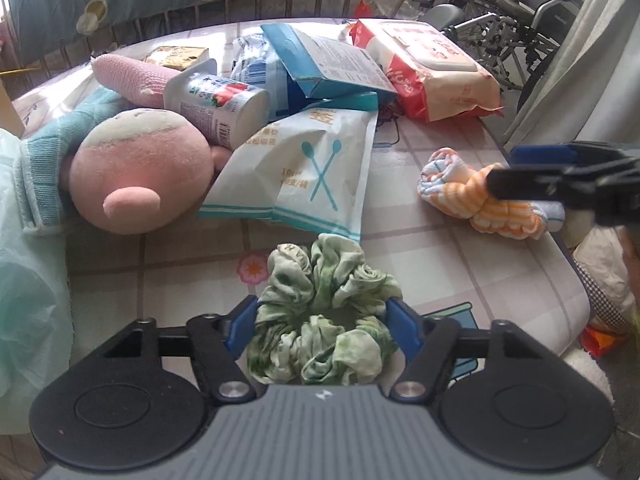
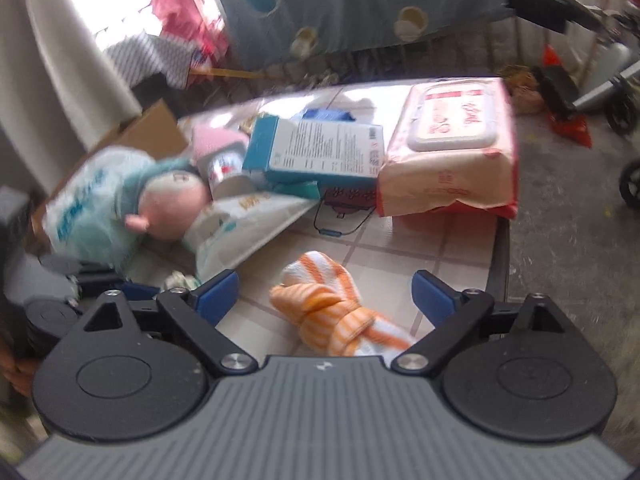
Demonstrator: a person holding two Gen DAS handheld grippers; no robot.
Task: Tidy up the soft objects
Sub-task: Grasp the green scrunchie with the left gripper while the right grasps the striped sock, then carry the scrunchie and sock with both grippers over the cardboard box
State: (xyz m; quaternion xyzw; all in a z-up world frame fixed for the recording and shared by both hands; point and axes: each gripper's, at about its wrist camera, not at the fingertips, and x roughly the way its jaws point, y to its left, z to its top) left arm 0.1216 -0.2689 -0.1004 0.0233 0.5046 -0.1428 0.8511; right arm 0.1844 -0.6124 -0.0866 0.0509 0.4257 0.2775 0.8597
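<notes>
A green tie-dye scrunchie (image 1: 320, 276) lies on the tiled tablecloth, and my left gripper (image 1: 320, 322) is shut on it, both blue pads pressing its sides. A knotted orange-and-white striped cloth (image 2: 332, 312) lies near the table's right edge. My right gripper (image 2: 325, 294) straddles this cloth with its jaws wide open, and neither pad touches it. The left wrist view shows the same cloth (image 1: 460, 188) with the right gripper (image 1: 508, 168) over its right end. A pink plush toy (image 1: 136, 172) in a teal knit garment lies at the left, with a pink rolled cloth (image 1: 132, 76) behind it.
A white pouch (image 1: 304, 172), a yoghurt cup (image 1: 216, 100), blue boxes (image 1: 328, 64) and a wet-wipes pack (image 1: 432, 68) crowd the middle and back of the table. A pale green plastic bag (image 1: 28, 280) hangs at the left. The table's right edge (image 1: 568, 280) drops to the floor.
</notes>
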